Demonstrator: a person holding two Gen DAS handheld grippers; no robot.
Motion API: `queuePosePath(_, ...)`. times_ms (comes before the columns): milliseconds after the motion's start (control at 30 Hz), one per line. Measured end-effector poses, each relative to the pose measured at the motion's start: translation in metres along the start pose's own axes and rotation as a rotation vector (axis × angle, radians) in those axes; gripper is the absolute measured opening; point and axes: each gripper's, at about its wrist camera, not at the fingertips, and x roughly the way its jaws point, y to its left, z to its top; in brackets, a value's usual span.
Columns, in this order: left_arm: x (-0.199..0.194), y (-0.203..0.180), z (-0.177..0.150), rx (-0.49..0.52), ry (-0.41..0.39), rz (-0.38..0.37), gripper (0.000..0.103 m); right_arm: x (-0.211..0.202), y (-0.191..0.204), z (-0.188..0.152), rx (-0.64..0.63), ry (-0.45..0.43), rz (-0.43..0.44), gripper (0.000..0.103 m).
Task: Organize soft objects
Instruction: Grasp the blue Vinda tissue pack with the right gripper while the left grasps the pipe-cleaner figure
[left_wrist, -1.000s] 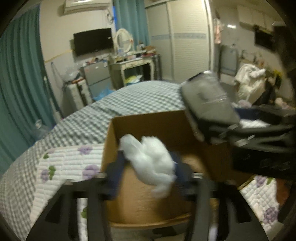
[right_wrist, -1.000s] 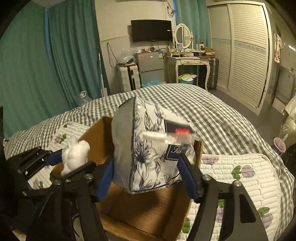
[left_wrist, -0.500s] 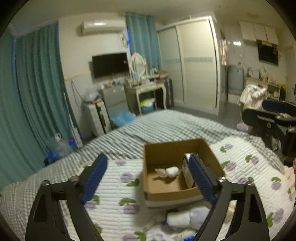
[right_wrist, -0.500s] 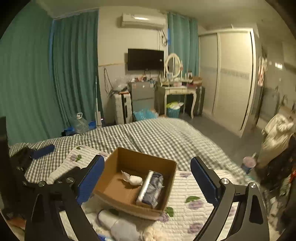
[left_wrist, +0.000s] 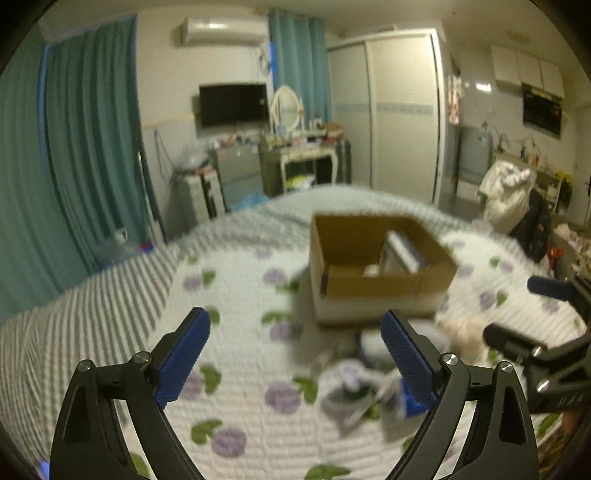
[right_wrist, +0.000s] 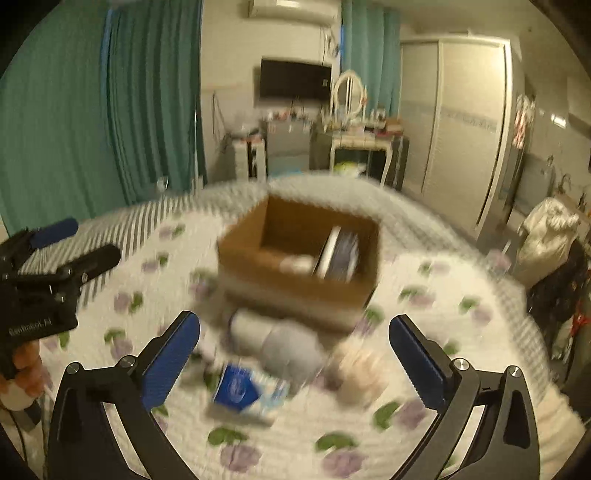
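Box brown, open-topped, blurred

Legible text: only partly readable white lettering, apparently "Renfinoot AI", on the black body of the left gripper, seen in the right wrist view. The blue packet on the bed bears a white emblem, too blurred to read.
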Motion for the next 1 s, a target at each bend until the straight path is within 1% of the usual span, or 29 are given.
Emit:
queuePosePath(100,0.017,0.001,-0.027,0.013,0.025,-0.001,0.095,0.028,0.010,-0.031,0.014,0.054,-0.010,0.103)
queuePosePath(233,0.044,-0.002,-0.057,0.034,0.099,-0.003,0.095,0.067,0.016,-0.058,0.029,0.143,0.020,0.103)
queuePosePath(300,0.053,-0.001,-0.068,0.060,0.143,-0.005,0.095,0.081,0.019,-0.067,0.047,0.182,0.043,0.103)
queuePosePath(400,0.063,-0.005,-0.076,0.092,0.172,-0.012,0.093,0.102,0.019,-0.082,0.076,0.235,0.075,0.103)
queuePosePath(433,0.064,-0.005,-0.076,0.096,0.174,-0.012,0.092,0.106,0.019,-0.084,0.081,0.245,0.082,0.101)
queuePosePath(467,0.064,-0.006,-0.077,0.099,0.176,-0.015,0.092,0.110,0.019,-0.085,0.082,0.252,0.085,0.098)
queuePosePath(533,0.064,-0.007,-0.078,0.101,0.179,-0.035,0.092,0.113,0.017,-0.087,0.085,0.257,0.078,0.079)
queuePosePath(667,0.062,-0.015,-0.081,0.110,0.176,-0.070,0.092,0.100,0.008,-0.087,0.100,0.245,0.090,0.078)
queuePosePath(767,0.065,-0.021,-0.083,0.090,0.197,-0.123,0.091,0.085,0.002,-0.085,0.096,0.221,0.060,0.078)
queuePosePath(833,0.070,-0.027,-0.084,0.077,0.215,-0.157,0.085,0.077,-0.005,-0.083,0.098,0.207,0.030,0.078)
queuePosePath(933,0.082,-0.037,-0.086,0.067,0.248,-0.196,0.075,0.074,-0.015,-0.080,0.118,0.195,0.010,0.078)
queuePosePath(967,0.089,-0.041,-0.086,0.069,0.261,-0.208,0.067,0.074,-0.018,-0.079,0.124,0.193,0.008,0.078)
queuePosePath(1000,0.093,-0.042,-0.087,0.072,0.268,-0.211,0.063,0.074,-0.020,-0.079,0.127,0.192,0.005,0.078)
